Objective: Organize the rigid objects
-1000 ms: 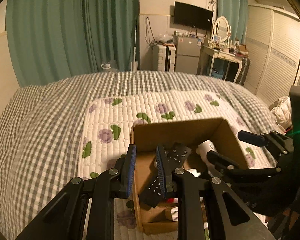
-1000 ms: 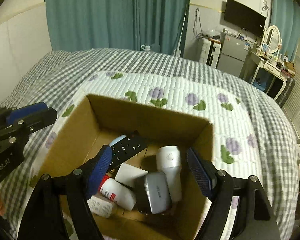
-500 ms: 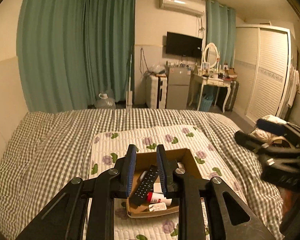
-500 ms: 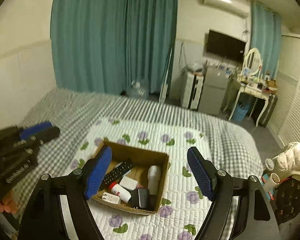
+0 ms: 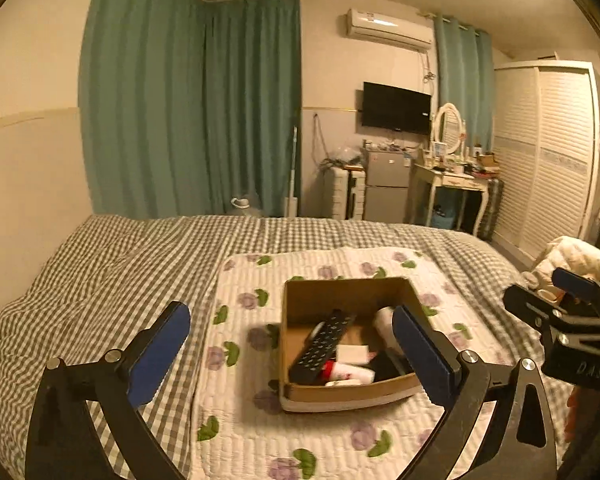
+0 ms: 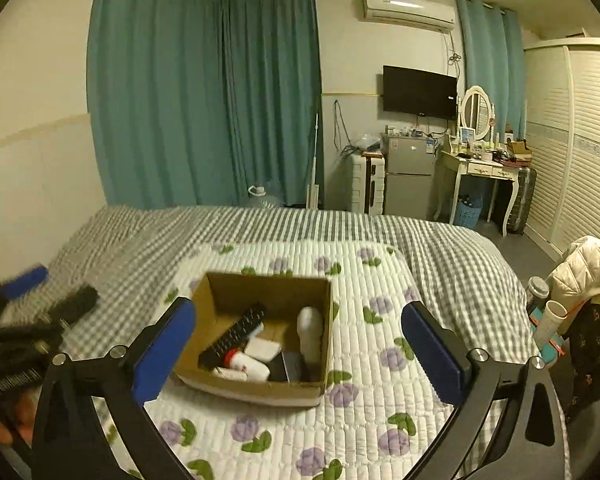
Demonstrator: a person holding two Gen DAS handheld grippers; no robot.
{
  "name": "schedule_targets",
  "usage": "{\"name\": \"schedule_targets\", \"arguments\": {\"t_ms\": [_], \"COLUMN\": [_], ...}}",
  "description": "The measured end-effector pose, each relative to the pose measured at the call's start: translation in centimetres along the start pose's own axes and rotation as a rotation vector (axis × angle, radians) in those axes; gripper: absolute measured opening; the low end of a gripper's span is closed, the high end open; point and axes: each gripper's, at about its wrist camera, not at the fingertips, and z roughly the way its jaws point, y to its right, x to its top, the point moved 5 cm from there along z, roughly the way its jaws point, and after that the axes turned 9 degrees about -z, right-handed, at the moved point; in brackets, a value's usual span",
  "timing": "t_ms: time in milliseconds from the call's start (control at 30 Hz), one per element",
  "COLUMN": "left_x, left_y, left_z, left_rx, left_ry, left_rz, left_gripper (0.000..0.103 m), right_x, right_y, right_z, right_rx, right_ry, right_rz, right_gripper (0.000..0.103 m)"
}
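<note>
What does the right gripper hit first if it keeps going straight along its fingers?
Likely the cardboard box on the quilted mat; the open right gripper frames it, empty. Depth unclear.

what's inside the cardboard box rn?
In the cardboard box: a black remote, a white cylinder, a white bottle with a red cap, a flat white block, a dark device. Anything under them is covered.

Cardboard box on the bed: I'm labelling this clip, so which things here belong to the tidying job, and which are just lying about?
Part of the job:
cardboard box
black remote
white bottle with red cap
white cylinder
left gripper, open
right gripper, open

Just lying about:
floral quilt
cream jacket
wall TV
</note>
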Motion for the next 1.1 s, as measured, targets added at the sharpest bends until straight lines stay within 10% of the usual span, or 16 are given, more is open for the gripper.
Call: {"name": "schedule_targets", "arguments": {"t_ms": [1100], "left_x": [-4.5], "left_y": [0.2], "left_z": [3.2], "left_rx": [0.032], "left_ry": [-0.070], "left_rz": [0.054], "left_gripper": [0.103], "right_x": [-6.0], "right_y": [0.5], "right_z": [4.5], "right_rx": [-0.035], "right_ry": [-0.052], "right_rz": [0.002], "right_gripper": [0.103]}}
